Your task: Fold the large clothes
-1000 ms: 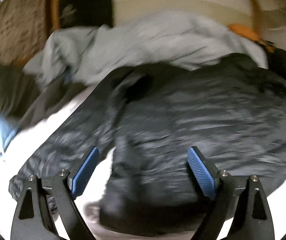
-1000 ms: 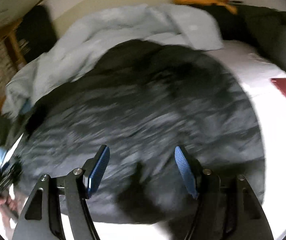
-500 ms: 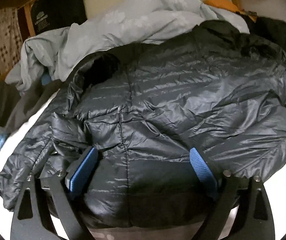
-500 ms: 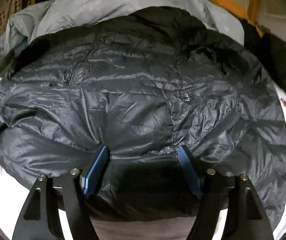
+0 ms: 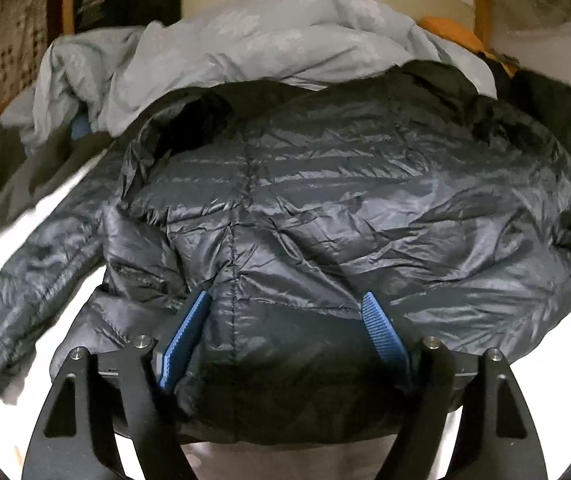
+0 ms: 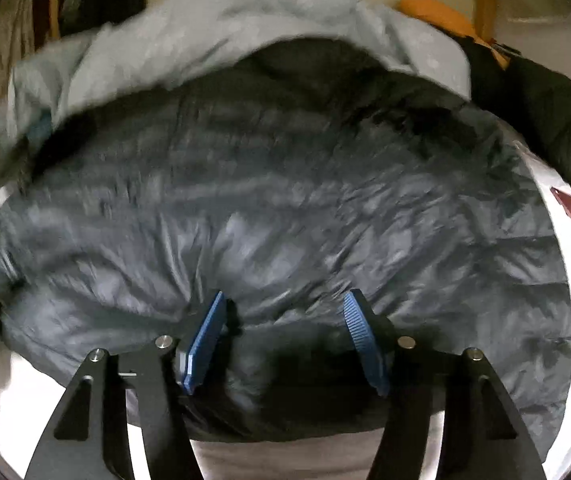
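Jacket (image 5: pixel 325 216) hem between both grippers' fingers (image 5: pixel 185 340)

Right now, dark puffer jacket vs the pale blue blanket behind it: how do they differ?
The puffer jacket is dark, shiny and quilted; the blanket is pale blue-grey and matte. The jacket lies spread fairly flat, one sleeve out to the side; the blanket is bunched in a heap. The jacket is nearer, its hem at the jaws; the blanket is behind. Both lie on the white bed.

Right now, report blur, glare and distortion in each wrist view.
Left wrist view: sharp on the dark puffer jacket, sheen along its quilting, the white bed surface blown out, fisheye bending the edges. Right wrist view: motion blur smears the jacket and pale blue duvet; only the right gripper is crisp.
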